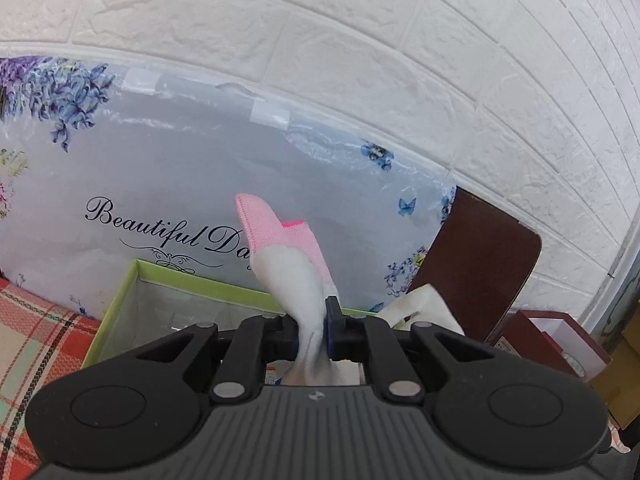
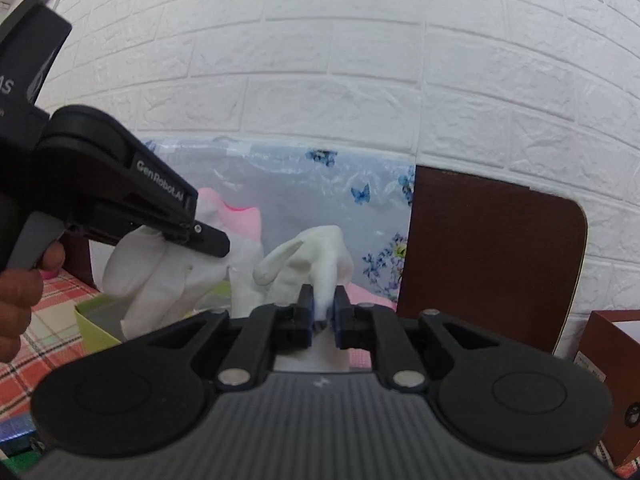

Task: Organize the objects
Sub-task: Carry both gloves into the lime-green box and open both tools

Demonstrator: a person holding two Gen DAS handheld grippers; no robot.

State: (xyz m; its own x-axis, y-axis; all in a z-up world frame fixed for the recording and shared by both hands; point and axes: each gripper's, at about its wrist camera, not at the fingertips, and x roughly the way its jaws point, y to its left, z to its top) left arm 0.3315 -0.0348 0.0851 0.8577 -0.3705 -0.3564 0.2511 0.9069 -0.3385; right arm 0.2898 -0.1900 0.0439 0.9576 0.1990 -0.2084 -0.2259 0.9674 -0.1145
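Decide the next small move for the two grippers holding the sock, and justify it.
Probably lower the sock into the green box: both the left gripper and right gripper pinch it, and it hangs just above the box's open top.

Sock: pink ribbed knit sock with white heel and toe point(image 1: 280, 248), a hot-pink stripe showing at its cuff.
Second sock: plain white fabric sock point(image 2: 320, 256), pale grey in the shadows.
Box: lime-green cardboard box point(image 1: 120, 300), grey inside.
Tablecloth: red, cream and mint plaid tablecloth point(image 1: 36, 320) with dark thin lines.
Backdrop: glossy grey-blue plastic sheet point(image 1: 180, 168) printed with purple-blue flowers, blue butterflies and black script.
Wall: white embossed brick-pattern wall point(image 2: 360, 80).
Board: dark reddish-brown rounded board point(image 2: 492, 256).
Gripper pads: blue on the black left gripper point(image 1: 316, 326) and black right gripper point(image 2: 323, 316).
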